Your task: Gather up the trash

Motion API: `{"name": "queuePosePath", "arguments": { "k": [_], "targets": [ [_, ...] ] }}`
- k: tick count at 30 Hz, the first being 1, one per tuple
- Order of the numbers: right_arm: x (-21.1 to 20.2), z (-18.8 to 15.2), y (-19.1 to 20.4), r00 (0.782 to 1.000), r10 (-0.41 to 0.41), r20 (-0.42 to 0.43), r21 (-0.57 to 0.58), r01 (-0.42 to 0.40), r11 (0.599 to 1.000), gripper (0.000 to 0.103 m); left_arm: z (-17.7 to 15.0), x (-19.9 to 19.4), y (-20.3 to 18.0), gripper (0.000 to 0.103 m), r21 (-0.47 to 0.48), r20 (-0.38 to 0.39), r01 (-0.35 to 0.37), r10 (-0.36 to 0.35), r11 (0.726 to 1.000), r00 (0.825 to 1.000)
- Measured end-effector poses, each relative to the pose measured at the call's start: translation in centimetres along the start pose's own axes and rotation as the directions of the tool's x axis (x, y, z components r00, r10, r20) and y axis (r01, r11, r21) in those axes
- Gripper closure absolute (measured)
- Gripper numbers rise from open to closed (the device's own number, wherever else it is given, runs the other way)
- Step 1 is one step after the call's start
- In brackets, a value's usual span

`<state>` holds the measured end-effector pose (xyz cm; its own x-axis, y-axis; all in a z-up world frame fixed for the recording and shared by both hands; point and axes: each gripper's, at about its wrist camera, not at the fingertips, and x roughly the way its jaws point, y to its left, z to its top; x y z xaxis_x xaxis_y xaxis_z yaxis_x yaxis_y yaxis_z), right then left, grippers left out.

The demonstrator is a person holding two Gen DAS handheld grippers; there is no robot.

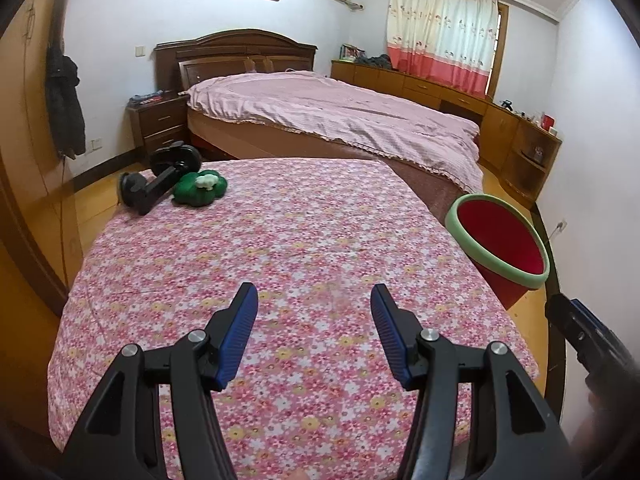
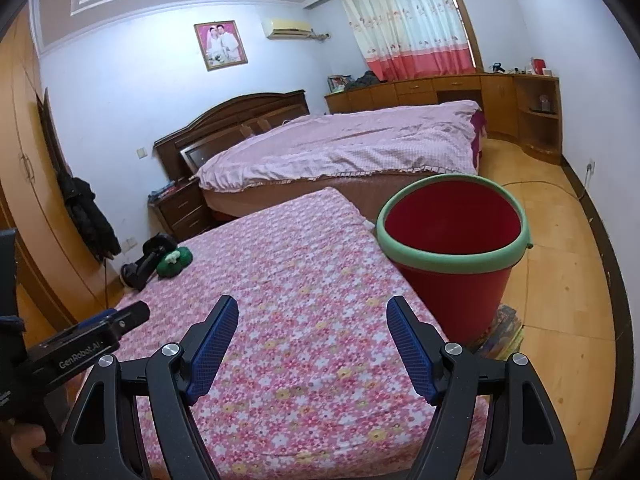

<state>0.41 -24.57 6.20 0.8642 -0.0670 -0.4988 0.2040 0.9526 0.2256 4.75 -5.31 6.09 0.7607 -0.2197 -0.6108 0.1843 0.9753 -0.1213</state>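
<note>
Both the left gripper (image 1: pixel 314 300) and the right gripper (image 2: pixel 312 312) hover spread wide and empty over the floral table (image 2: pixel 304 264). The red bucket (image 2: pixel 452 240) beside its right edge looks empty, so collecting seems barely begun (a white scrap (image 1: pixel 207 181) lies on a green thing far off). The left gripper's body reads "GenRobot.AI"

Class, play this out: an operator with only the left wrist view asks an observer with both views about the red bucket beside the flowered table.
Operator: What does the bucket stand on?
Observer: The red bucket stands on what looks like a stack of books.
Operator: Is anything in it?
Observer: As far as the right wrist view looks in, no trash shows; its bottom is hidden.
</note>
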Motion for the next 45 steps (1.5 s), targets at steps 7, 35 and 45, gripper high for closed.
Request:
{"name": "queuePosePath", "arguments": {
  "k": [7,35,45],
  "targets": [
    [-0.18,-0.28,0.13,1.000,0.000,0.005,0.001,0.000,1.000,0.025,-0.11,-0.24,0.19,0.044,-0.003,0.006,-0.017,0.017,1.000,1.000],
    [-0.39,-0.36,0.58,1.000,0.005,0.004,-0.009,-0.005,1.000,0.025,-0.11,-0.72,0.25,0.044,-0.005,0.028,-0.026,0.026,1.000,0.999],
    [-0.46,-0.35,0.69,1.000,0.005,0.003,-0.009,-0.005,1.000,0.025,-0.11,-0.72,0.25,0.044,-0.005,0.028,-0.026,0.026,1.000,0.999]
  ]
}}
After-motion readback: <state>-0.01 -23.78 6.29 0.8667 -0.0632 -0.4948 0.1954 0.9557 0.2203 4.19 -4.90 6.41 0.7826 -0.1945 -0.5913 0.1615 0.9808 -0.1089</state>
